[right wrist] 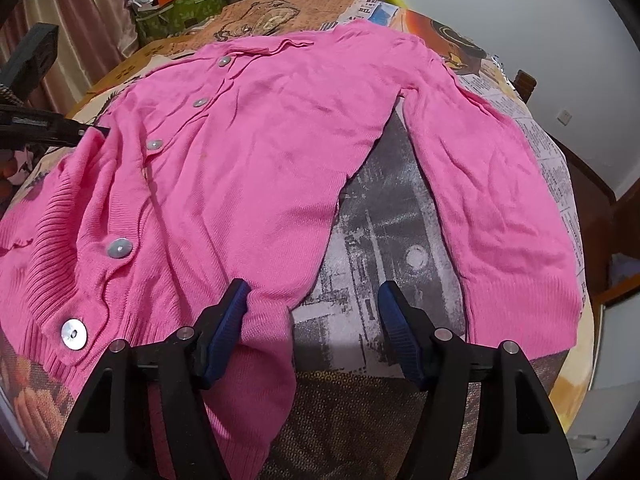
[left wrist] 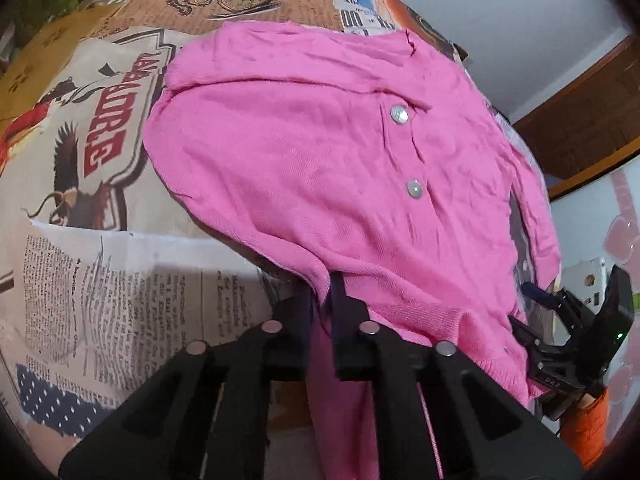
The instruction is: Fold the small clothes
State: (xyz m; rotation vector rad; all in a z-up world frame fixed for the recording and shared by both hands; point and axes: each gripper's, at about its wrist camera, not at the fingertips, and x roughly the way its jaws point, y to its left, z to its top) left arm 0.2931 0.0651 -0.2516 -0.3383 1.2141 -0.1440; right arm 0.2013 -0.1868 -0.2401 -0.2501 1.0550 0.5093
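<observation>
A pink knit cardigan (right wrist: 256,168) with round silver buttons (right wrist: 120,249) lies spread on a table covered in printed cloth; it also fills the left wrist view (left wrist: 320,152). One sleeve (right wrist: 500,208) stretches toward the near right edge. My left gripper (left wrist: 322,300) is shut on the cardigan's ribbed bottom hem, which hangs down between its fingers. My right gripper (right wrist: 314,300) is open at the hem's near corner, its left blue finger (right wrist: 230,312) touching the fabric, its right finger (right wrist: 400,320) over bare cloth. It also shows in the left wrist view (left wrist: 560,320).
The tablecloth (left wrist: 100,128) has newspaper, eagle and pocket-watch prints. The table's near edge runs under both grippers. A curtain and cluttered shelf (right wrist: 172,4) stand at the far left, wooden furniture (left wrist: 592,120) at the right.
</observation>
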